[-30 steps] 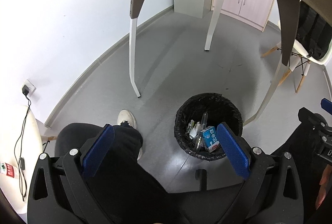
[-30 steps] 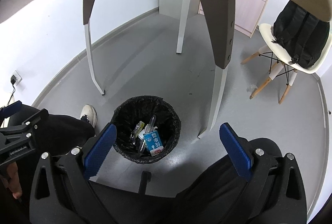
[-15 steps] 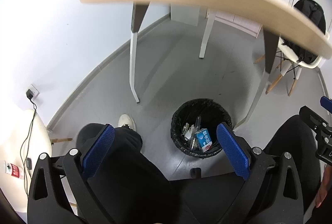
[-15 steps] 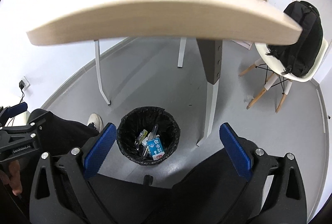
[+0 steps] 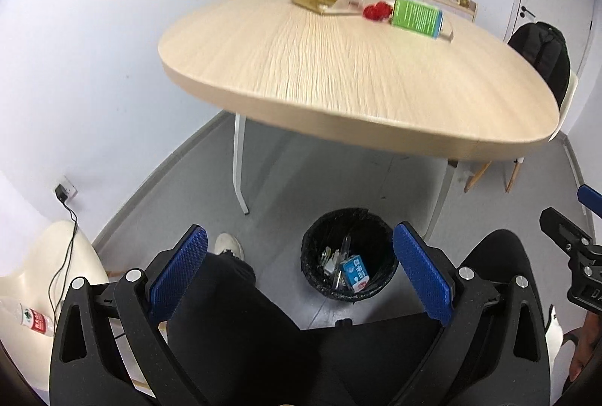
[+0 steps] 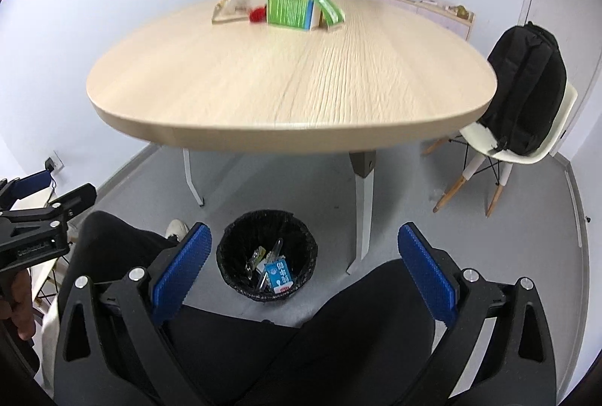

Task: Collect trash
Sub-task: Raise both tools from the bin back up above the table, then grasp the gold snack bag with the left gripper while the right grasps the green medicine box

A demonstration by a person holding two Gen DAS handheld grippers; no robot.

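Both the left gripper (image 5: 299, 272) and the right gripper (image 6: 304, 272) are spread wide and empty. The green rectangular carton (image 6: 290, 11) lies well ahead of the fingers on the pale wooden table (image 6: 263, 86) — long axis crosswise, right gripper judged nearer. The black-lined round bin (image 6: 268, 257) sits below, between the pads.
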